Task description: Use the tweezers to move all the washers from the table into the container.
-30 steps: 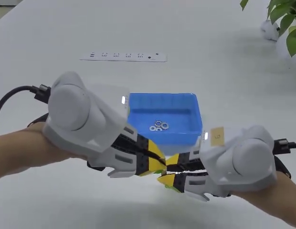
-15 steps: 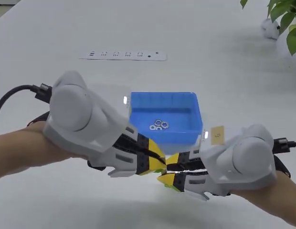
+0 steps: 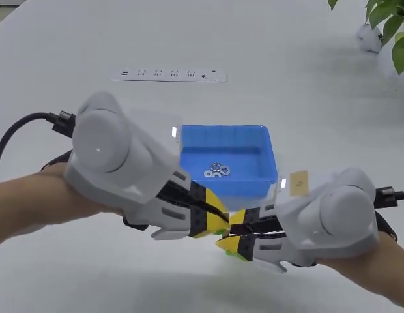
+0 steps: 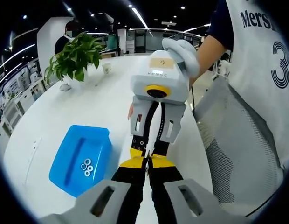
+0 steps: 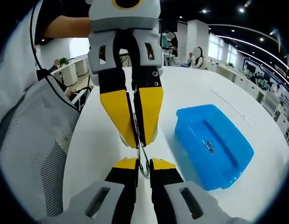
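Observation:
My left gripper (image 3: 221, 222) and right gripper (image 3: 228, 242) meet tip to tip just in front of the blue container (image 3: 221, 132). Several washers (image 3: 217, 172) lie inside it. In the right gripper view, thin metal tweezers (image 5: 140, 140) run from the left gripper (image 5: 141, 140), which is shut on them, down into my right gripper (image 5: 144, 167), which is shut on their end. The left gripper view has my left gripper (image 4: 147, 161) touching the right gripper (image 4: 146, 150), with the container (image 4: 70, 175) and washers (image 4: 86, 167) to the left. A small green bit (image 3: 235, 255) shows under the tips.
A white power strip (image 3: 168, 75) lies on the white table (image 3: 287, 78) behind the container. A potted plant (image 3: 391, 32) stands at the far right corner. A black cable (image 3: 19, 130) trails from the left gripper. The person's mesh vest (image 4: 256, 116) is close behind the right gripper.
The left gripper has edged slightly right, toward the right gripper. Both stay closed tip to tip, and the container and washers have not moved.

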### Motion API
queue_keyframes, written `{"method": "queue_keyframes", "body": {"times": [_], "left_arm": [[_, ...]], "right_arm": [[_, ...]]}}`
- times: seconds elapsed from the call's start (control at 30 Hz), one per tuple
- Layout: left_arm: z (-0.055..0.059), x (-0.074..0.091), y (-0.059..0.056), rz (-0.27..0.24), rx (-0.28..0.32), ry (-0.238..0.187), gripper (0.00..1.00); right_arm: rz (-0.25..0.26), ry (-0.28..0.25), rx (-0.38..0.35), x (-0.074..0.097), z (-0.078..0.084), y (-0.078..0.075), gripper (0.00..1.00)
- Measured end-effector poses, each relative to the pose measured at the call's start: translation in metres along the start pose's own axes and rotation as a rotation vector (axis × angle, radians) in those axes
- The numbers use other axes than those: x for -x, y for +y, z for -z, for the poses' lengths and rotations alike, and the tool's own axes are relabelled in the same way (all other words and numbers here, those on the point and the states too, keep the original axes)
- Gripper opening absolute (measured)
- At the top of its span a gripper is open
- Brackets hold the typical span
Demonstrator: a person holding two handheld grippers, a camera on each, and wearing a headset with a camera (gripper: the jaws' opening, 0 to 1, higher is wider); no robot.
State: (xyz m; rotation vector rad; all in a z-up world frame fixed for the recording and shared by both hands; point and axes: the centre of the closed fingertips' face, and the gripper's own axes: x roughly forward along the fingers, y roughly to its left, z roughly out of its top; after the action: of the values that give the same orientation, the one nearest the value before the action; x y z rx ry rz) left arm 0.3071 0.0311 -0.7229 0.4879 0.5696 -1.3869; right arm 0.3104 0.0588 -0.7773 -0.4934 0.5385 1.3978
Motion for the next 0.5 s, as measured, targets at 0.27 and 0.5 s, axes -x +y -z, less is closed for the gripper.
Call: {"method": "queue_keyframes", "body": {"times": [0.27, 0.5], "left_arm": [[-0.011, 0.011, 0.0, 0.001, -0.013, -0.018, 0.07], [-0.024, 0.021, 0.002, -0.015, -0.041, -0.026, 0.07]], "right_arm": [[-0.002, -0.015, 0.024, 0.008, -0.012, -0.001, 0.1], [0.015, -0.025, 0.058, 0.016, -0.027, -0.006, 0.1]]}}
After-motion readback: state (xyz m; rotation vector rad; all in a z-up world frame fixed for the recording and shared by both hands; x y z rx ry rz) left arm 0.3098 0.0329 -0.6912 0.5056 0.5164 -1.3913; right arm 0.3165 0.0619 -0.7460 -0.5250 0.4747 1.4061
